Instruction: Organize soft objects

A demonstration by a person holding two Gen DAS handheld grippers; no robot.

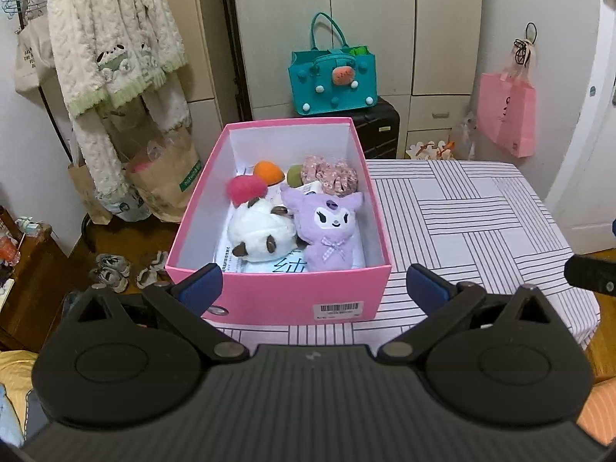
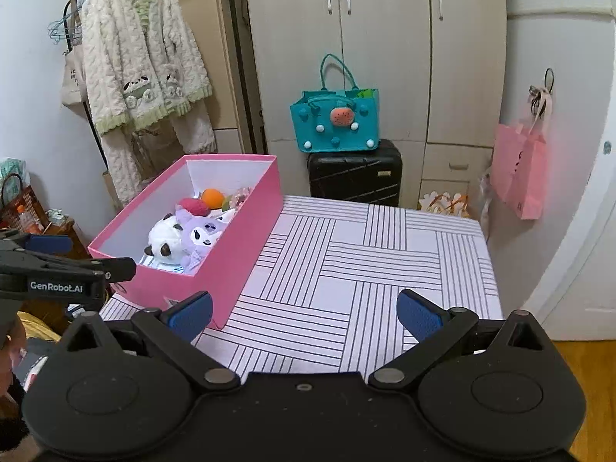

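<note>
Both tools, left [image 1: 315,285] and right [image 2: 304,313], gape wide and empty beside the pink box [image 1: 277,296] at the table's [image 2: 385,269] left edge.

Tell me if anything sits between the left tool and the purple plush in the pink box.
Only the pink box's near wall. The left tool hangs open just outside it, while the purple plush lies inside behind that wall, beside the white panda plush. The box has no lid, so nothing visible blocks it from above.

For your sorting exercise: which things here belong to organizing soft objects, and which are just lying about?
Job: pink box, white plush, purple plush, floral scrunchie, open left gripper.
Lying about: teal bag, black suitcase, pink bag, fluffy robe.
</note>
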